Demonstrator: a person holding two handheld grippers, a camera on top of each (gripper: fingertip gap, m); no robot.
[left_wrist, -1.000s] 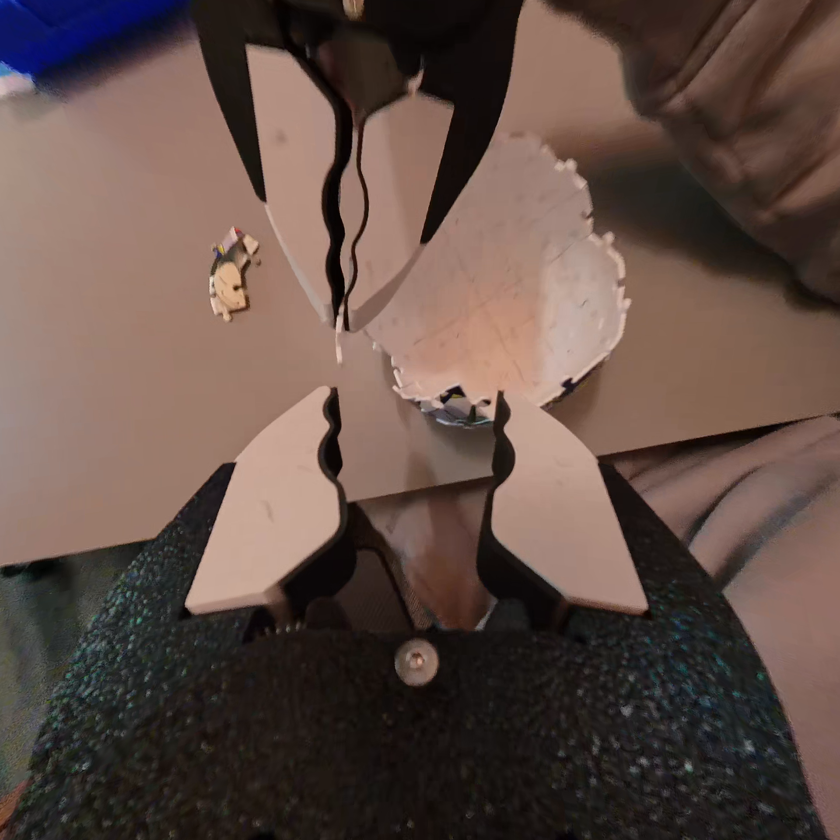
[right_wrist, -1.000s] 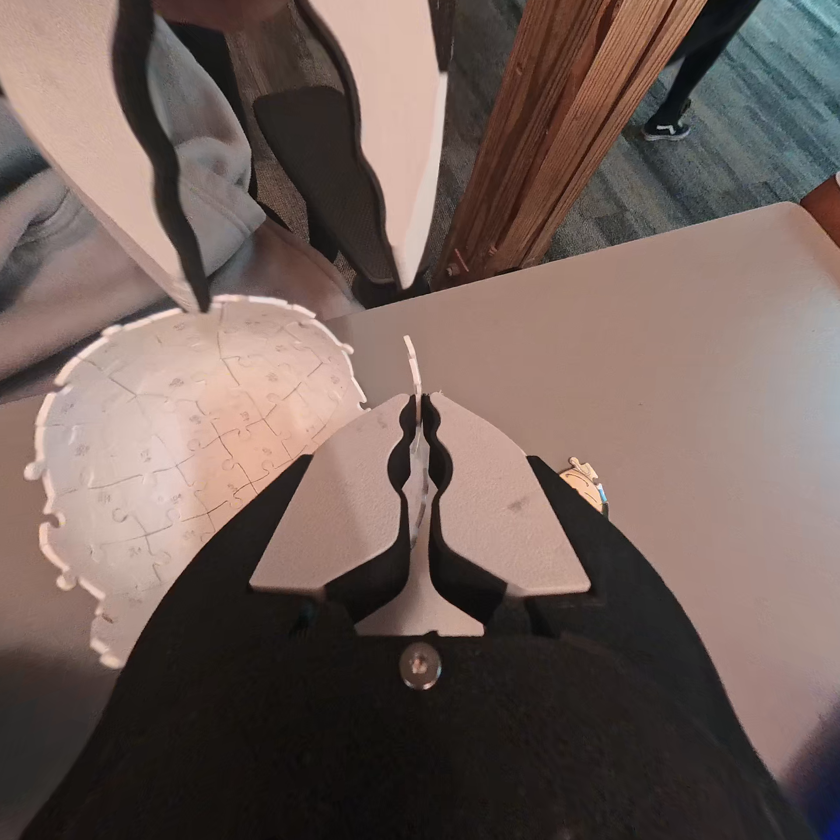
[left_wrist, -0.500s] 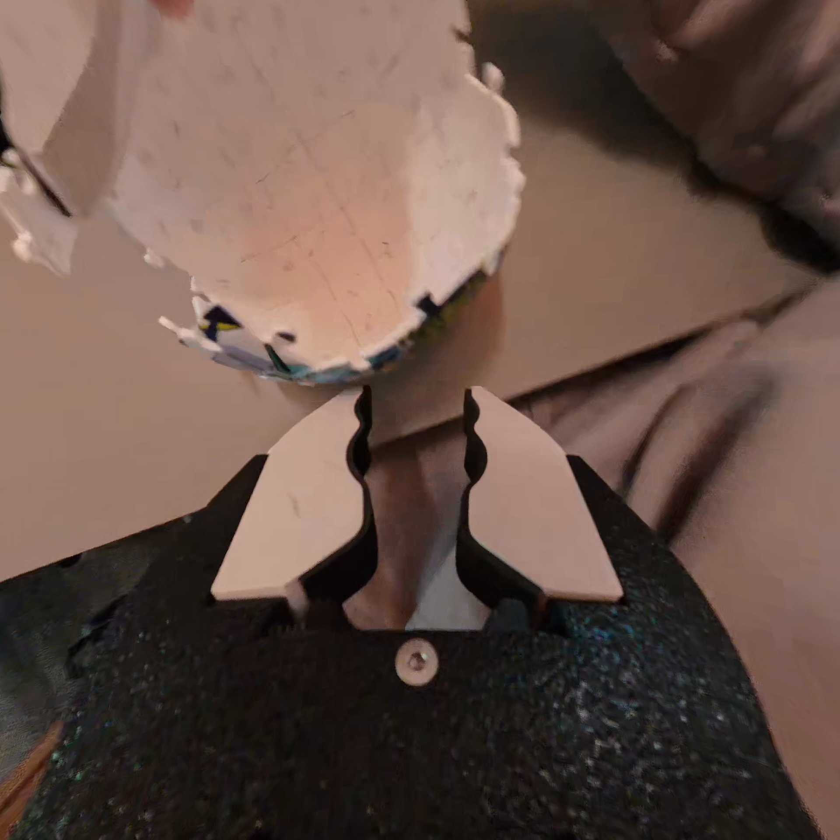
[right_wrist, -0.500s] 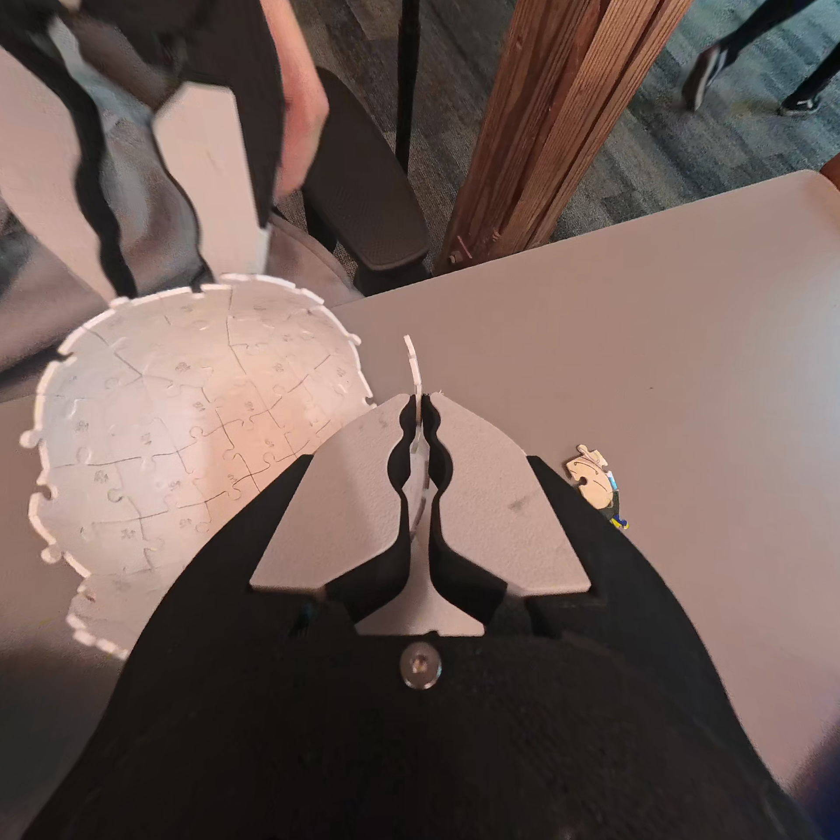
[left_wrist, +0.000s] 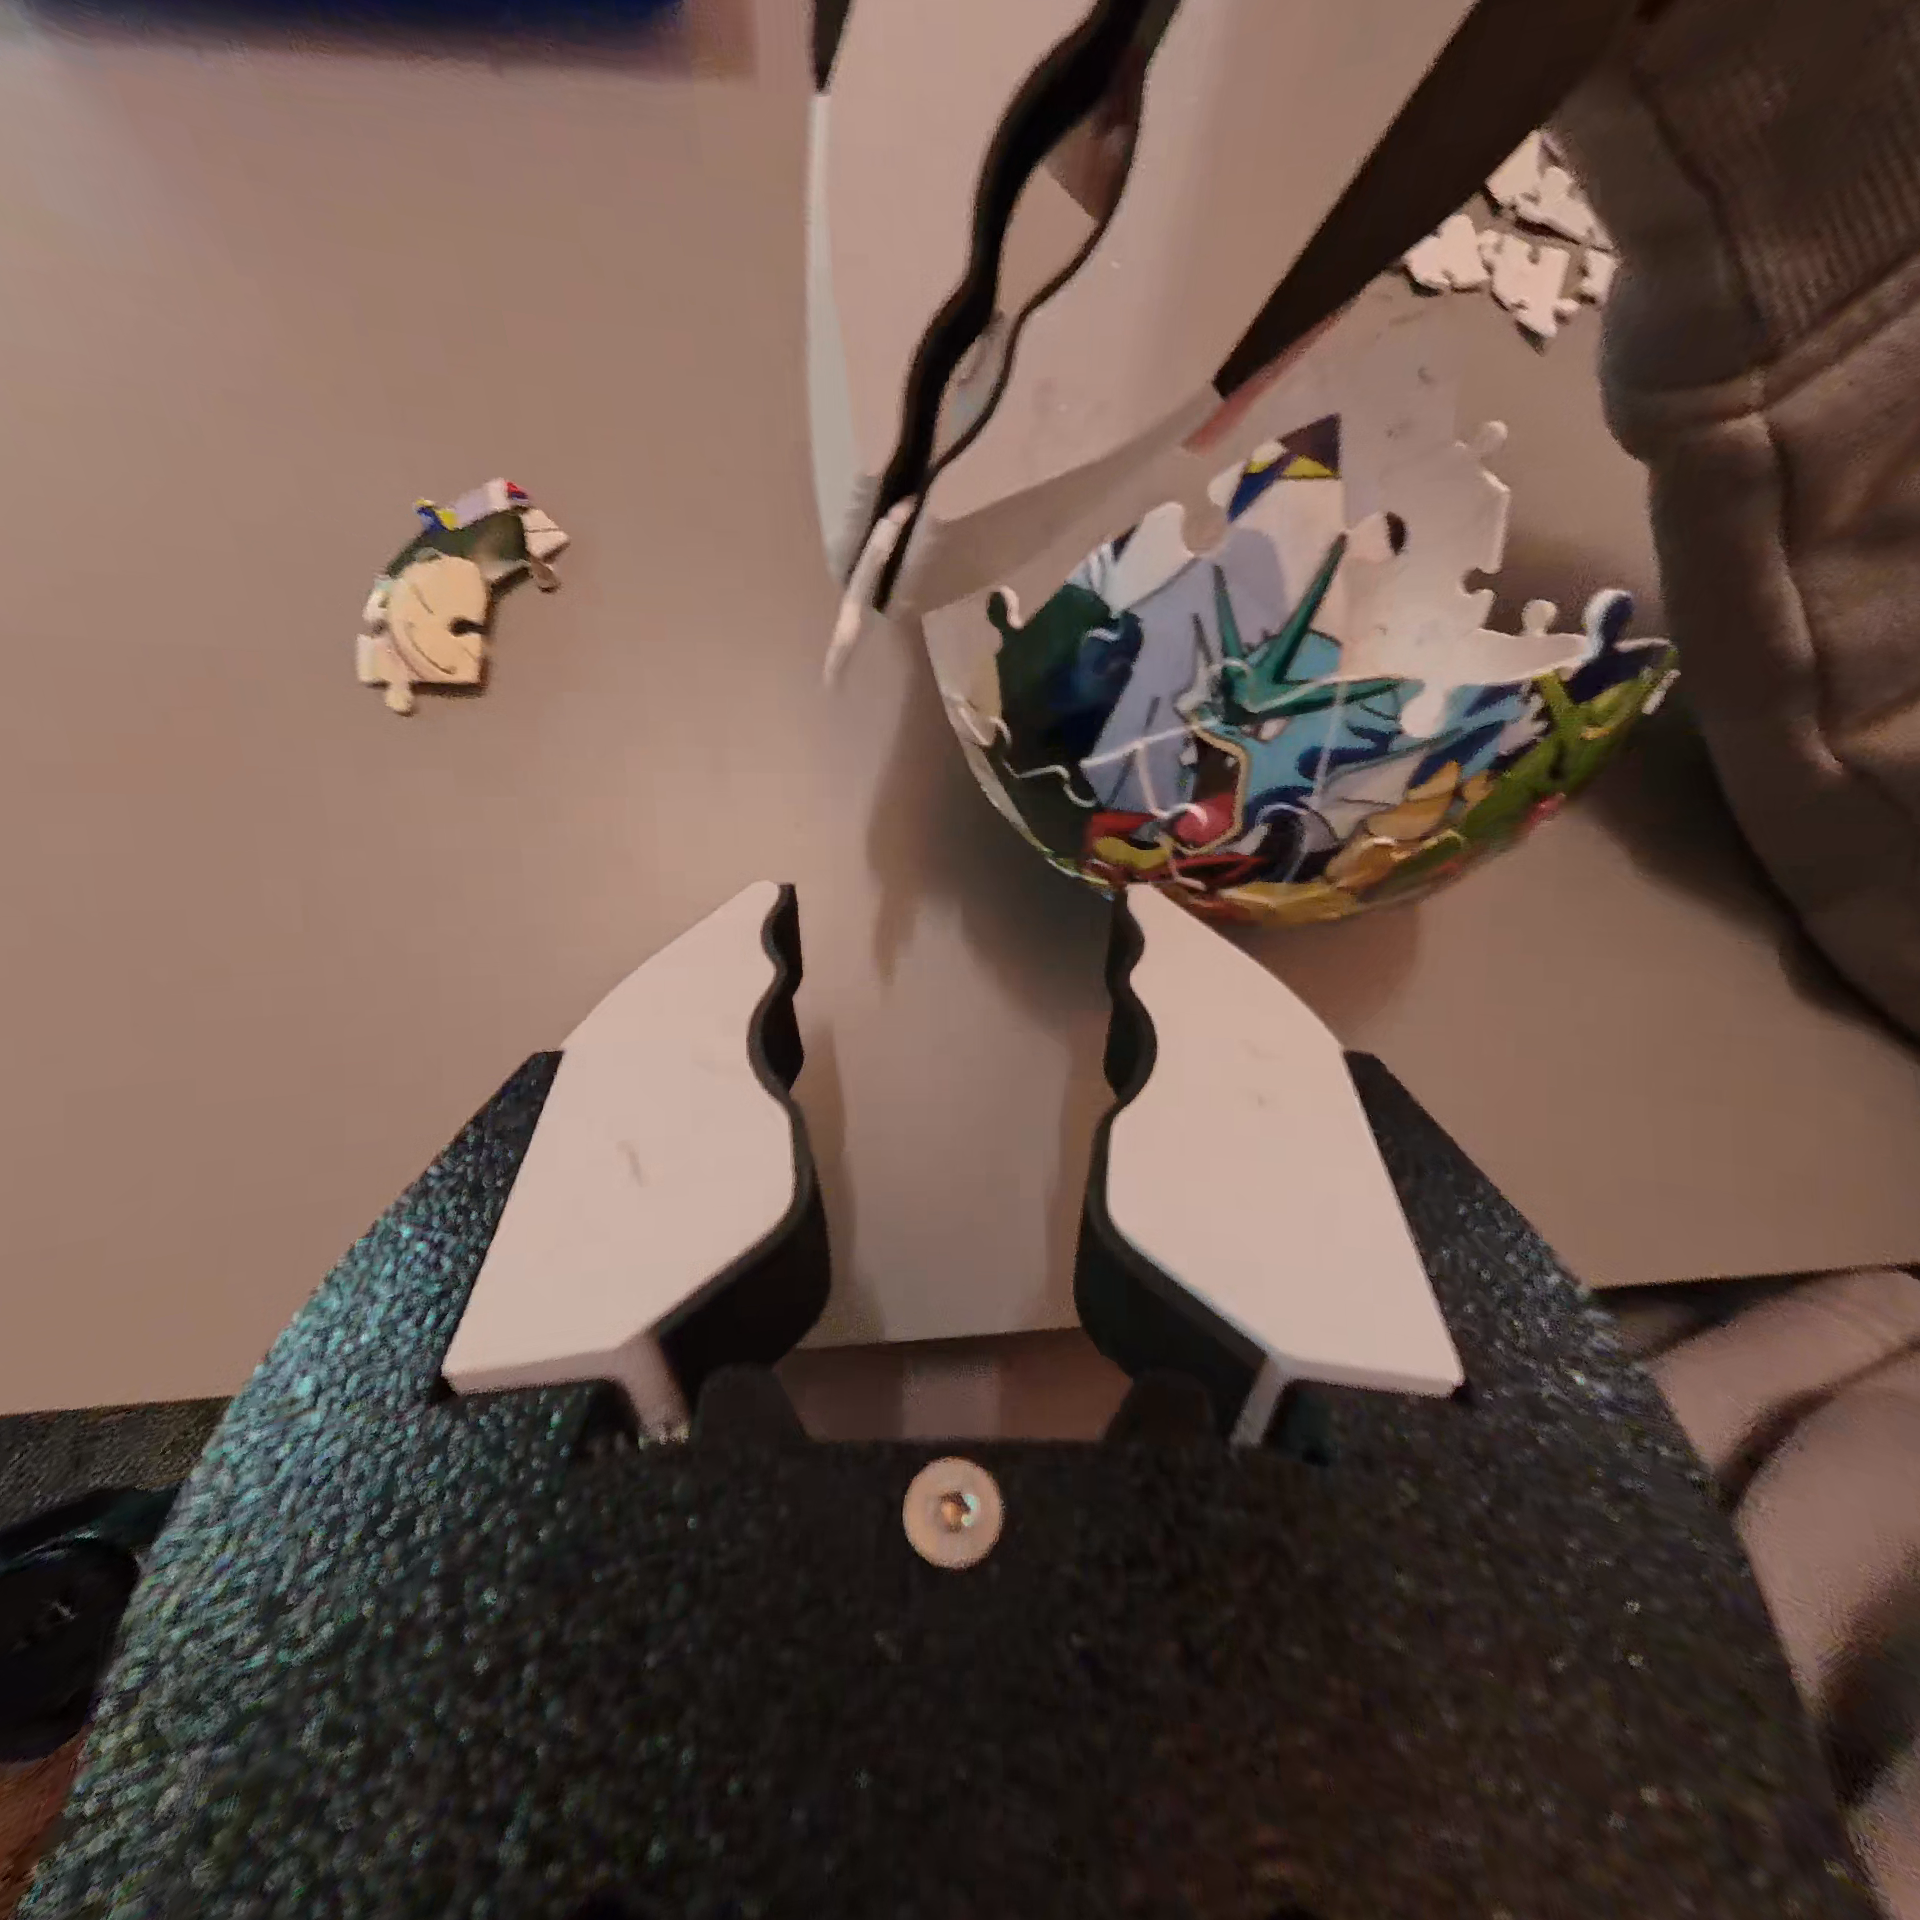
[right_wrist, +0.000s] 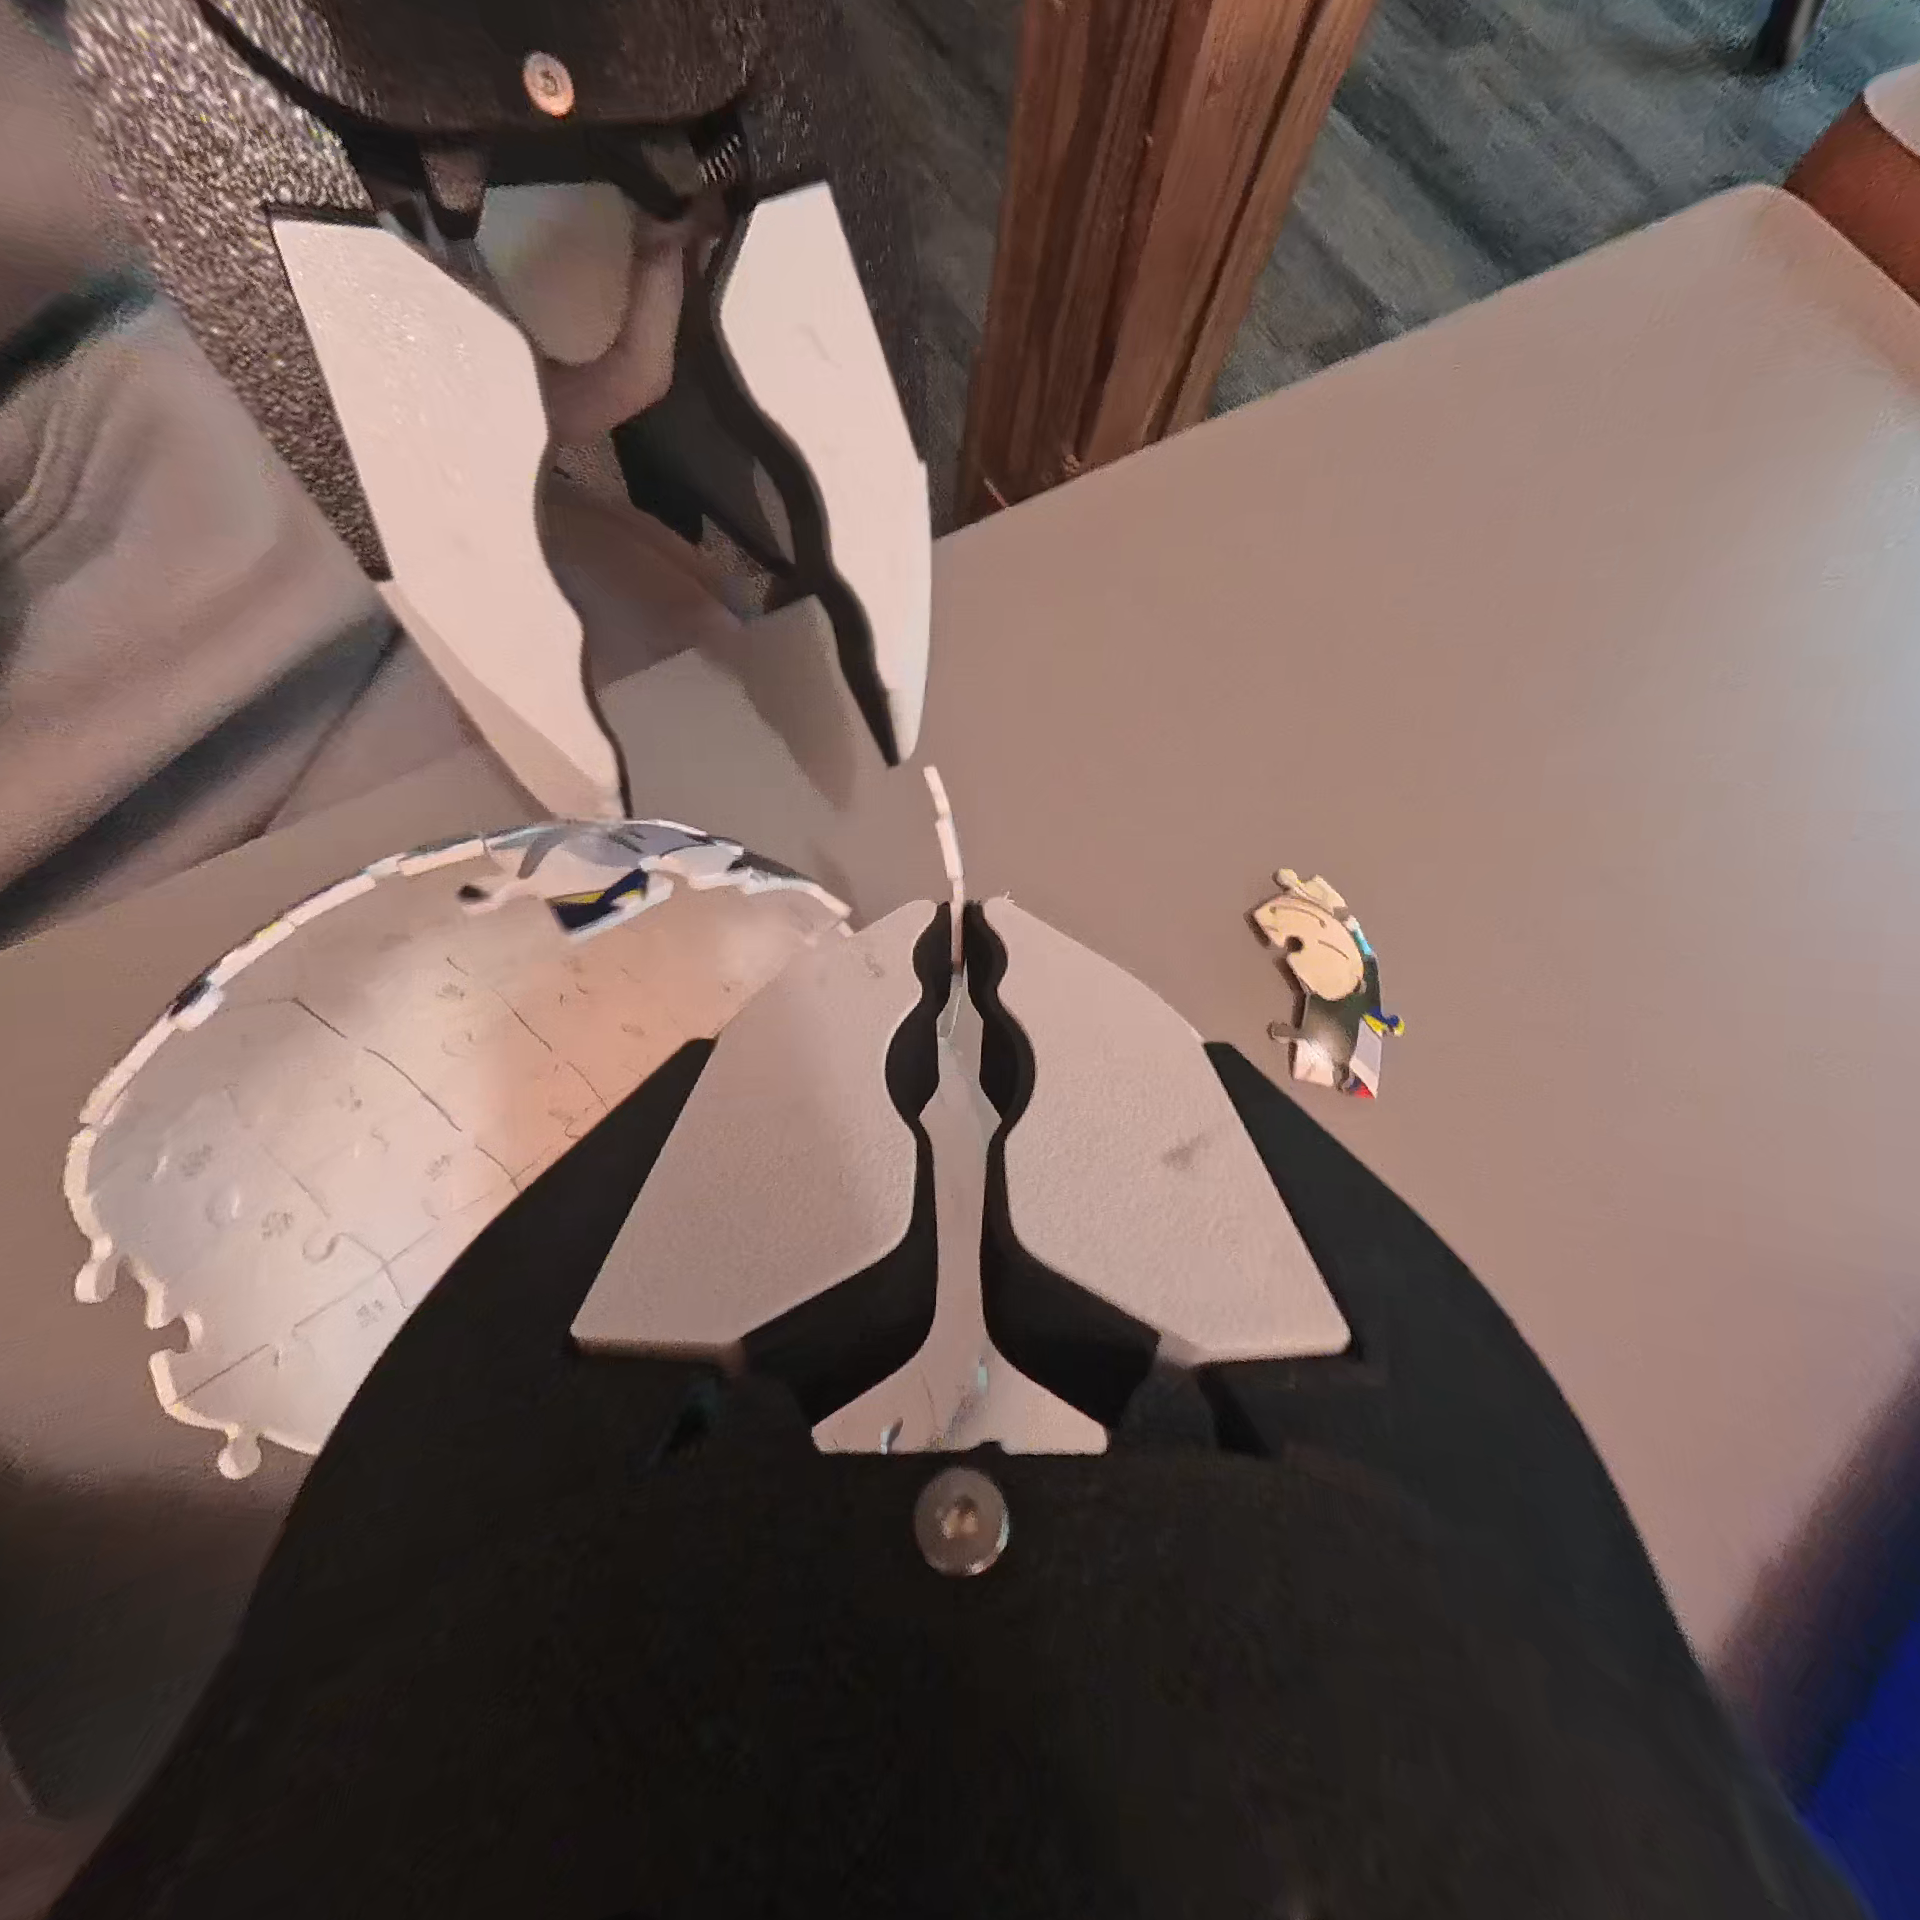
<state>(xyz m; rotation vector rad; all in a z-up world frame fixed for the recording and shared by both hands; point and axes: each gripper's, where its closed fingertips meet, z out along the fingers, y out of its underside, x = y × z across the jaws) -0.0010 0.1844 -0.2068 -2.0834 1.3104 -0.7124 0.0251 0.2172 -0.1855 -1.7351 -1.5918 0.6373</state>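
Note:
A half-sphere shell of joined puzzle pieces, printed in colour outside and white inside, lies tilted on the grey table. My left gripper is open and empty, and its right fingertip is close by the shell's lower edge. It also shows in the right wrist view, just above the shell's far rim. My right gripper is shut on a thin curved puzzle piece. It hangs tip-down beside the shell's left rim, with the piece sticking out below.
A small cluster of joined loose puzzle pieces lies on the table, right of my right gripper. A wooden post stands behind the table edge. A person's grey sleeve is beside the shell. Across from one pair of fingers to the other is roughly 5 cm.
My left gripper has drawn back from the shell and opened wider. The shell now shows its coloured outside to the left wrist view. My right gripper still holds the piece.

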